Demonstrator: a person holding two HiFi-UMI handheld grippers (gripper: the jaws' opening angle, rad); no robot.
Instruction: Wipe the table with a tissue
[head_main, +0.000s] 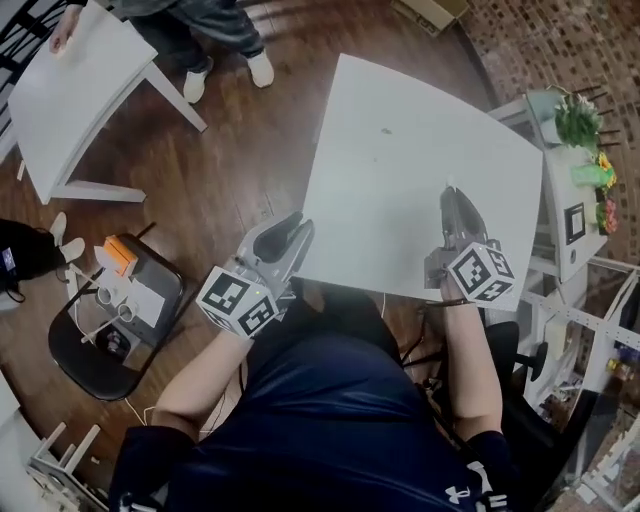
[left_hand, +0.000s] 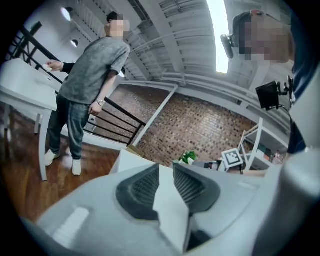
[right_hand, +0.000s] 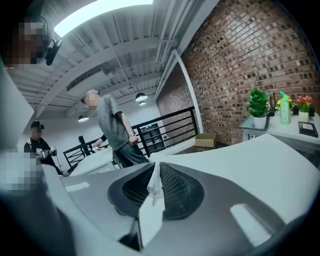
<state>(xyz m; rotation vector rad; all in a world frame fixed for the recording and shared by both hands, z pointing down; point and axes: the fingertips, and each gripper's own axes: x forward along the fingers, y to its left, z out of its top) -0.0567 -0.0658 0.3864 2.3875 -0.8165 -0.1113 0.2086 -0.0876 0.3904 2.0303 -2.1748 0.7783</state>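
Right now, pinched between the dark ribbed pads of the right gripper (right_hand: 156, 169): a scrap of crumpled white tissue (right_hand: 152, 189), jaws closed tight on it, plain to see in the right gripper view. Held low over the near right part of the white square table (head_main: 400, 140), nose pointing away across the top. Too small to pick out from the head view, that tissue.

Over to the left gripper (left_hand: 166, 169): jaws narrow, just a slim gap, flat white showing through in the same tone as the tabletop beyond, no crumple between the pads. Parked just off the table's near left edge, tips right at the rim, angled toward the far side.

On the tabletop, a couple of tiny dark specks (head_main: 388, 130) near the middle, well apart from both grippers.

Further out, dark wooden floor (head_main: 240, 170) all round. Far left, a second white table (head_main: 70, 90), with a standing person in a grey top and jeans (left_hand: 87, 85) beside it, one hand on its top. Lower left, a black round chair (head_main: 90, 350) carrying an orange-and-white object (head_main: 118, 255). Off to the right, a white shelf unit (head_main: 570, 220) with a green potted plant (right_hand: 258, 107) on top, backed by a red brick wall (right_hand: 250, 60).
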